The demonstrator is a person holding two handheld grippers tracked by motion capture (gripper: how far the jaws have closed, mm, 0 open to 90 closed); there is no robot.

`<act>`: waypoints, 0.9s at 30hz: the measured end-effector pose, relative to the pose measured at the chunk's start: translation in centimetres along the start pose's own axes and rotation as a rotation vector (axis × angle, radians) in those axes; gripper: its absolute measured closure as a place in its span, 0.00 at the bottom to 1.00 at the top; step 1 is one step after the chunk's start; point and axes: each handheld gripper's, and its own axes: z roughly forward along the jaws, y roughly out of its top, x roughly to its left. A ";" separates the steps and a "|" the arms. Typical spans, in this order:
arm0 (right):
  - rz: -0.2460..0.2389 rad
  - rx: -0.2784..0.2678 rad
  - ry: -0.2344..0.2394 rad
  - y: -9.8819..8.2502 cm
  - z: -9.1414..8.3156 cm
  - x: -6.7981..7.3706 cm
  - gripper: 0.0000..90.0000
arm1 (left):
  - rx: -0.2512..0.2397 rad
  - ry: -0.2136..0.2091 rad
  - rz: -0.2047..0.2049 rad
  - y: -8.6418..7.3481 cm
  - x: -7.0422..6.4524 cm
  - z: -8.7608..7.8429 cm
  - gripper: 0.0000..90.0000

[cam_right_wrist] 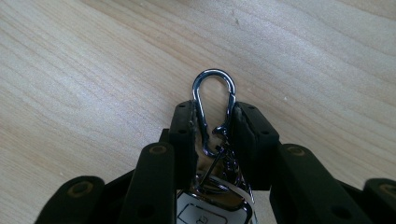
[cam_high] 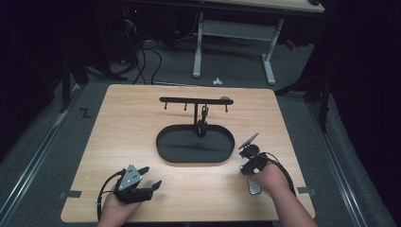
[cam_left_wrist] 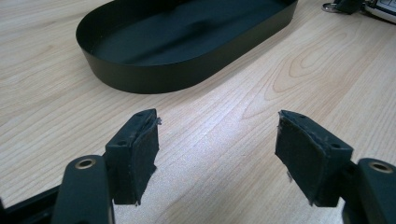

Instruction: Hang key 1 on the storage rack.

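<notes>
At seven o'clock on the wooden table [cam_high: 142, 101] the left gripper [cam_left_wrist: 217, 154] rested with its jaws spread and nothing between them, short of the black oval tray [cam_high: 163, 150] at the centre, whose hook rack [cam_high: 194, 100] already carried one key set [cam_high: 202, 124]. At five o'clock the right gripper [cam_right_wrist: 212, 122] pinched the silver carabiner [cam_right_wrist: 213, 105] of a car key fob [cam_right_wrist: 212, 214], which trailed back beneath the hand. The pinch sat on thin rounded wire, so the clip might have twisted or slipped, leaving its loop badly angled for a rack hook.
</notes>
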 end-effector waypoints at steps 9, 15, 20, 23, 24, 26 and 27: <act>-0.044 -0.003 0.000 0.1 0.0 0.2 0.83 | 0.000 0.001 -0.001 0.0 0.0 0.0 0.34; -0.045 -0.039 0.006 -0.4 -0.1 0.2 0.83 | 0.002 0.002 -0.005 -0.1 0.0 0.0 0.34; -0.031 -0.114 0.016 -1.1 -1.3 0.2 0.83 | 0.003 0.001 -0.004 0.0 0.0 0.0 0.34; -0.012 -0.154 0.015 -1.6 -1.9 0.1 0.83 | 0.002 0.000 -0.003 0.0 0.0 0.0 0.34; -0.004 -0.167 0.019 -1.8 -2.0 0.0 0.83 | 0.003 0.000 -0.002 0.0 0.0 0.0 0.34; -0.003 -0.186 0.030 -2.2 -2.3 -0.3 0.83 | 0.003 -0.001 -0.001 0.0 0.0 0.1 0.34; 0.003 -0.186 0.033 -2.3 -2.4 -0.3 0.83 | 0.004 -0.001 -0.001 0.0 0.0 0.1 0.34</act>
